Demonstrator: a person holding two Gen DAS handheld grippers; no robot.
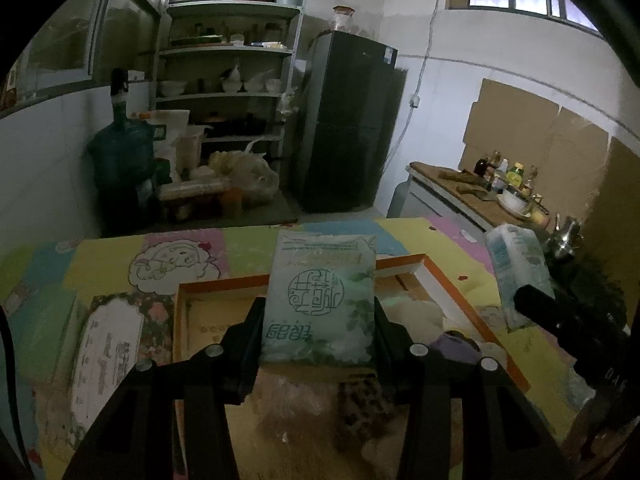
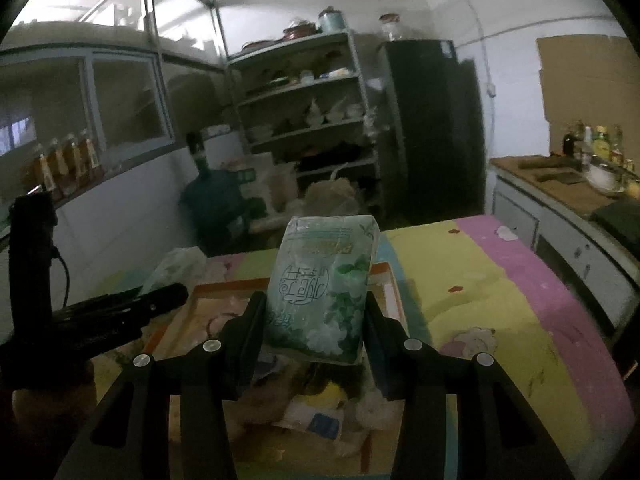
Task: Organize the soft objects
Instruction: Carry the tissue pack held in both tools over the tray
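Your left gripper (image 1: 318, 316) is closed on a green tissue pack (image 1: 320, 300), holding it upright above the orange-rimmed box (image 1: 452, 280) on the colourful tablecloth (image 1: 100, 256). Your right gripper (image 2: 314, 316) grips a second tissue pack (image 2: 324, 284) in the same way, over the same box (image 2: 390, 292) with soft items inside.
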